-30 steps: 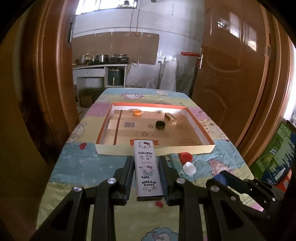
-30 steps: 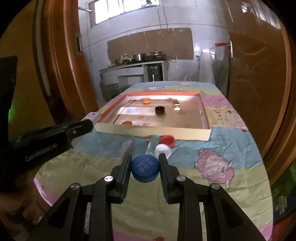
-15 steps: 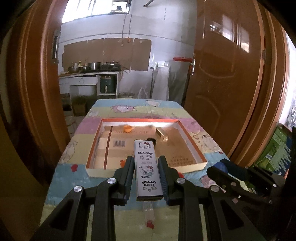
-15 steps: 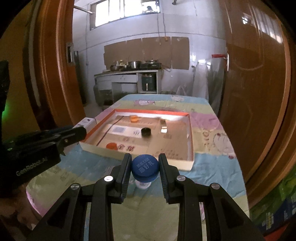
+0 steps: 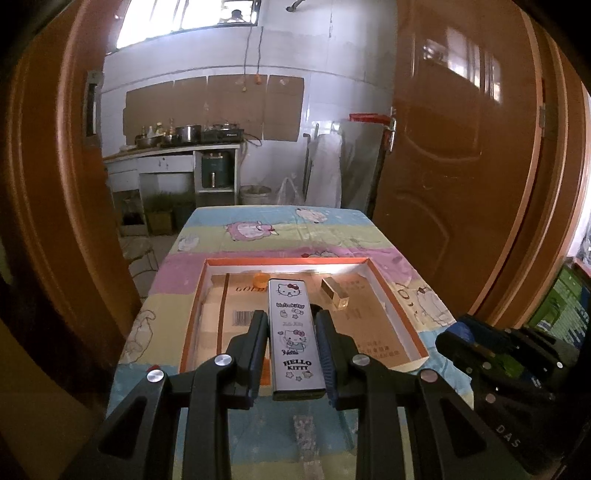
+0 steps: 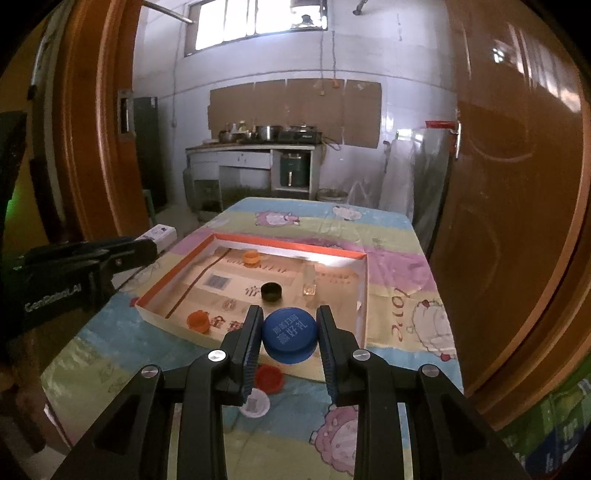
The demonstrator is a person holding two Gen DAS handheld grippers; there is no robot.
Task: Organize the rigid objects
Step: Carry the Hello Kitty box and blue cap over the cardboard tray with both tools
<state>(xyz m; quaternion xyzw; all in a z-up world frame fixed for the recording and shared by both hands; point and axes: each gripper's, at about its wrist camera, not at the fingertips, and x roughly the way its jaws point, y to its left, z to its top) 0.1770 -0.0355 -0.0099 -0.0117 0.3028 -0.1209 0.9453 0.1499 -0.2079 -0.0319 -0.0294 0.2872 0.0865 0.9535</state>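
Left gripper (image 5: 291,332) clamps long white Hello Kitty tin case (image 5: 294,334), pointing lengthwise away toward shallow orange-rimmed cardboard tray (image 5: 288,261); right gripper (image 6: 289,328) clamps round blue plastic cap (image 6: 290,335).

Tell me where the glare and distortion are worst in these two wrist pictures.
Left wrist view: the bright window is blown out, the brown wooden doors bow from fisheye, and corners vignette black. Right wrist view: the window is again overexposed, a glare strip whitens the far wall of the shallow orange-rimmed cardboard tray, and the print on the blue plastic bottle cap stays sharp.
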